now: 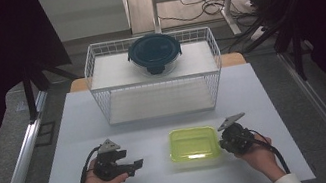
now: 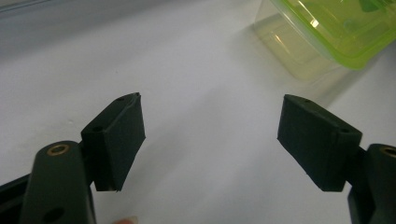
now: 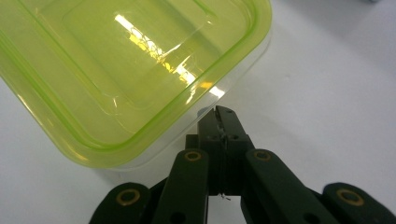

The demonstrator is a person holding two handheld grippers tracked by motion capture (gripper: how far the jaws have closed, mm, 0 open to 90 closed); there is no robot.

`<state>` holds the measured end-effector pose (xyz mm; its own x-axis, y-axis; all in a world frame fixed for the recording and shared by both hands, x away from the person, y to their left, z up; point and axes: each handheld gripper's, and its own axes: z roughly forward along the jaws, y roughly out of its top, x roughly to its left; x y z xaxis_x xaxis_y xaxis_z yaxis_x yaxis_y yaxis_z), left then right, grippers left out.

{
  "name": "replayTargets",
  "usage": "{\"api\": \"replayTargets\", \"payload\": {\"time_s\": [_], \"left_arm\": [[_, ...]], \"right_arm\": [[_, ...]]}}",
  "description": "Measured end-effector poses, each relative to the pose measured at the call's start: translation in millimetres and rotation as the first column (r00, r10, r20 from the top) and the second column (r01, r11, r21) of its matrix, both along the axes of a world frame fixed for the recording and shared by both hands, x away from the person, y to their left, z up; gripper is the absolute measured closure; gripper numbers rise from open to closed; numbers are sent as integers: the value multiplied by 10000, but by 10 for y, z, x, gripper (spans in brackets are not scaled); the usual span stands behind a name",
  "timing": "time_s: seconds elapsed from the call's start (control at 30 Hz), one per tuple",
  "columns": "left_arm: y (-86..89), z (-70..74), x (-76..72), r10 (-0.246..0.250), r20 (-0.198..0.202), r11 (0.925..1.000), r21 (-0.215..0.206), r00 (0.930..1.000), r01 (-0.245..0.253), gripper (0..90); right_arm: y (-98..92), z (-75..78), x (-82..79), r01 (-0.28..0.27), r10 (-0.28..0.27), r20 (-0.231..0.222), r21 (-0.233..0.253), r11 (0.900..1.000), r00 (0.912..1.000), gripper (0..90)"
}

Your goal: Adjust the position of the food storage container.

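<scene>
On white table [image 1: 106,127], before wire basket [image 1: 155,75] bearing round dark lidded bowl [image 1: 154,52]: green-lidded clear plastic box [image 1: 194,144], flanked for handling. Right gripper [image 3: 220,122] pressed together, touching box edge; left gripper [image 2: 210,135] spread, apart. Likely next: shove or grasp, needing steadying from left.

Lidded yellow-green container [image 1: 194,143] lies flat on table [image 1: 156,123].
</scene>
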<state>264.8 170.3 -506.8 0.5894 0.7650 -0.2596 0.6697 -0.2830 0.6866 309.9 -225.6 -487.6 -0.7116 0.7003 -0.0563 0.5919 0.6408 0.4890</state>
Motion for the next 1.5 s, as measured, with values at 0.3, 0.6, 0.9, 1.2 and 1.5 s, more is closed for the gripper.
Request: {"api": "replayTargets", "payload": {"time_s": [0.3, 0.6, 0.9, 1.2, 1.5], "left_arm": [[-2, -9, 6, 19, -26, 10000, 23, 10000, -19, 226], [18, -23, 17, 56, -46, 10000, -54, 10000, -56, 226], [46, -22, 31, 183, 7, 9996, -210, 9998, -183, 228], [106, -23, -1, 340, 16, 9988, -367, 9994, -339, 229], [131, 10, -39, 415, 183, 9985, -358, 9990, -408, 229]], "right_arm": [[141, -25, 86, -145, 146, 157, -66, 9999, 9998, 888], [364, -33, 146, -507, 510, 303, -90, 9987, 9982, 888], [570, -34, 187, -834, 833, 412, -2, 9965, 9957, 888], [670, -44, 201, -1003, 1003, 454, -7, 9950, 9939, 888], [436, 118, 134, -404, 349, 1080, 491, 9980, 9935, 888]]}}
